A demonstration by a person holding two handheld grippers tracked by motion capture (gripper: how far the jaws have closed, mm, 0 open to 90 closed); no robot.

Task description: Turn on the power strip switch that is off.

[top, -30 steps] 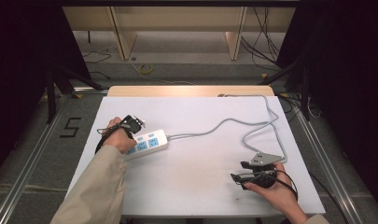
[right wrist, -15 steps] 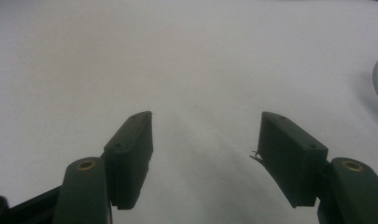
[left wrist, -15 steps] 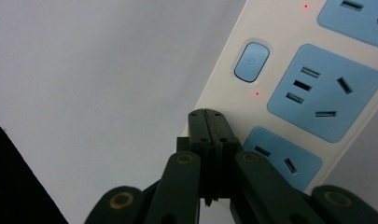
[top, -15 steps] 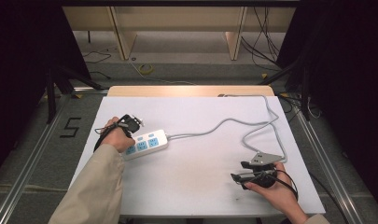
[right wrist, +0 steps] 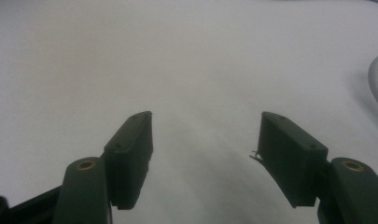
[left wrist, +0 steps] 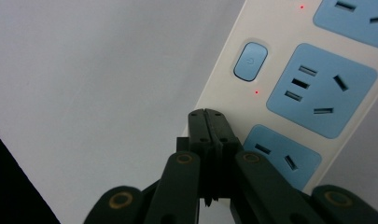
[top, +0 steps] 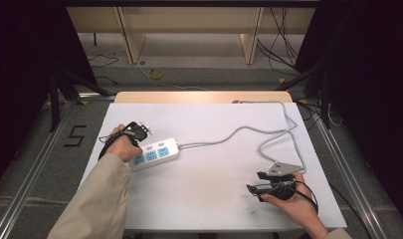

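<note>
Though it lies flat at the desk's [top: 209, 199] left, the power strip [top: 154, 154] looks a light, rigid, smooth plastic bar, best gripped across its narrow sides. Left tool [left wrist: 208, 114], jaws closed and empty, touches its edge by a switch [left wrist: 250, 61]. Right tool [right wrist: 205, 140] gapes empty, near right. Its stiff grey cord [top: 249, 130] would drag.

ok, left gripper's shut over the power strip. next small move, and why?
Probably ease the left gripper forward and down onto the blue switch button. Its jaws are closed into one tip at the power strip's edge, just short of that button. The right gripper sits open over bare table, apart from the strip.
</note>
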